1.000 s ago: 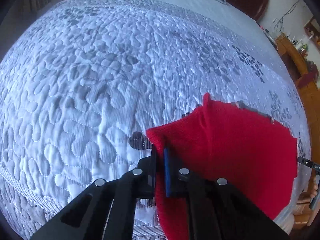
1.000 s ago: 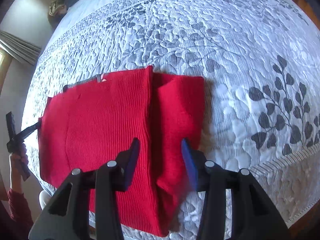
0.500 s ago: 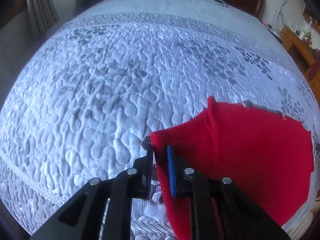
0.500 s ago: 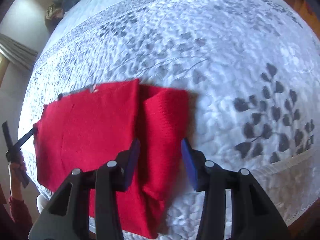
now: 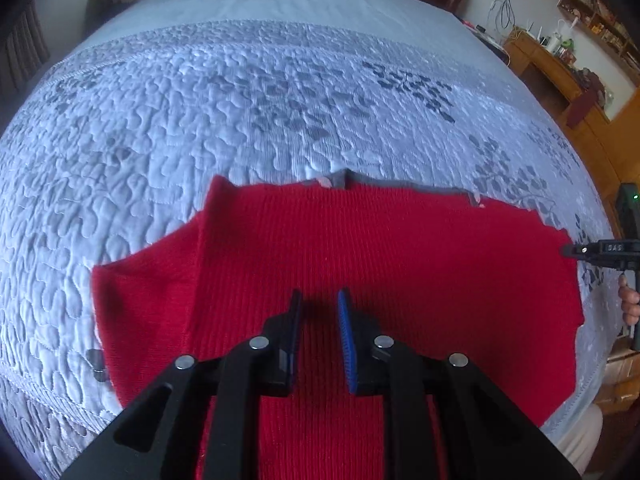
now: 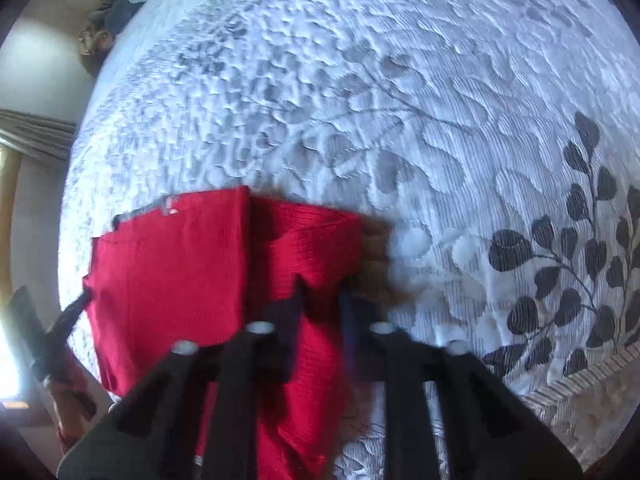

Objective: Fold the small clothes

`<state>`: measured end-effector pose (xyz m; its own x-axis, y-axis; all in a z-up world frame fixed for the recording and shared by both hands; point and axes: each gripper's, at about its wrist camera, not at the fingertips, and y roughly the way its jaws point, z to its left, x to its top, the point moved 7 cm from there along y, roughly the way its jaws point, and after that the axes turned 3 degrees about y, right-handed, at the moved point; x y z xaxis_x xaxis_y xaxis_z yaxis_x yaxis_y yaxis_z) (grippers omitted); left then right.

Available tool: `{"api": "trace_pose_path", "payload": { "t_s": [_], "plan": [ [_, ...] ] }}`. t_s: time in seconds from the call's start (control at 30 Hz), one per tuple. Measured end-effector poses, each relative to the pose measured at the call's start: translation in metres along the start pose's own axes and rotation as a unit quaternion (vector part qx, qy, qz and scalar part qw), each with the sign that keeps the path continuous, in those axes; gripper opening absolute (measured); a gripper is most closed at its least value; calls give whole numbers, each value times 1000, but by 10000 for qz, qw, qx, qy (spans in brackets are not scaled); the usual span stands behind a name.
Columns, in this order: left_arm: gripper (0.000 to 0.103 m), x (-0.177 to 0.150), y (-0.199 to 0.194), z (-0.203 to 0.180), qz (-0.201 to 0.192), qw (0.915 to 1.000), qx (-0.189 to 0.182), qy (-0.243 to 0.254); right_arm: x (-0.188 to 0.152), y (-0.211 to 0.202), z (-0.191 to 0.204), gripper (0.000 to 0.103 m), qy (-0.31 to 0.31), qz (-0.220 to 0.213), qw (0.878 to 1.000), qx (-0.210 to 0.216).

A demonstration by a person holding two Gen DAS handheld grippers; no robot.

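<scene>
The red knitted garment (image 5: 360, 264) lay flat on the quilted bed (image 5: 240, 112), the left gripper (image 5: 318, 312) poised over it with fingers narrowly apart and opening, while the right gripper (image 6: 322, 300), blurred, seemingly pinched the garment's folded right-hand edge.

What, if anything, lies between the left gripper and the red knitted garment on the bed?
Nothing visible does. The left gripper hangs directly over the red garment, its jaws opening with only bare knit below them, on the quilted bedspread.
</scene>
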<state>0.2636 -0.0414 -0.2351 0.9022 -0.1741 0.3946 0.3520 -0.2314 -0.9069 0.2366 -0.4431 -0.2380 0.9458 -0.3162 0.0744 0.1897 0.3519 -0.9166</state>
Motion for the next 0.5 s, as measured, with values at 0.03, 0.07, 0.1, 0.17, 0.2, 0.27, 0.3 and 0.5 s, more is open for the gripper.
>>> {"api": "trace_pose_path", "payload": {
  "t_s": [0.03, 0.07, 0.1, 0.17, 0.2, 0.27, 0.3, 0.5],
  "plan": [
    [18, -3, 6, 0, 62, 10000, 47, -6, 0, -3, -4, 7, 61, -39, 10000, -43],
    [18, -5, 8, 1, 74, 10000, 52, -23, -1, -4, -8, 7, 100, -36, 9999, -117],
    [18, -6, 9, 2, 67, 10000, 46, -47, -1, -2, -11, 7, 97, -31, 9998, -166],
    [18, -7, 12, 4, 62, 9999, 27, -97, -3, 8, -17, 7, 75, 30, 9995, -302],
    [18, -8, 12, 4, 62, 9999, 26, -116, -4, 14, -19, 7, 111, 67, 9994, -312],
    [18, -8, 12, 4, 51, 9999, 57, -116, -3, 14, -19, 7, 115, 21, 9996, -262],
    [18, -9, 12, 4, 39, 9999, 75, -122, -3, 11, -17, 11, 89, -31, 9997, -216],
    [30, -12, -11, -4, -219, 9992, 153, -288, -30, -5, -10, 30, -121, -96, 9999, -72]
  ]
}}
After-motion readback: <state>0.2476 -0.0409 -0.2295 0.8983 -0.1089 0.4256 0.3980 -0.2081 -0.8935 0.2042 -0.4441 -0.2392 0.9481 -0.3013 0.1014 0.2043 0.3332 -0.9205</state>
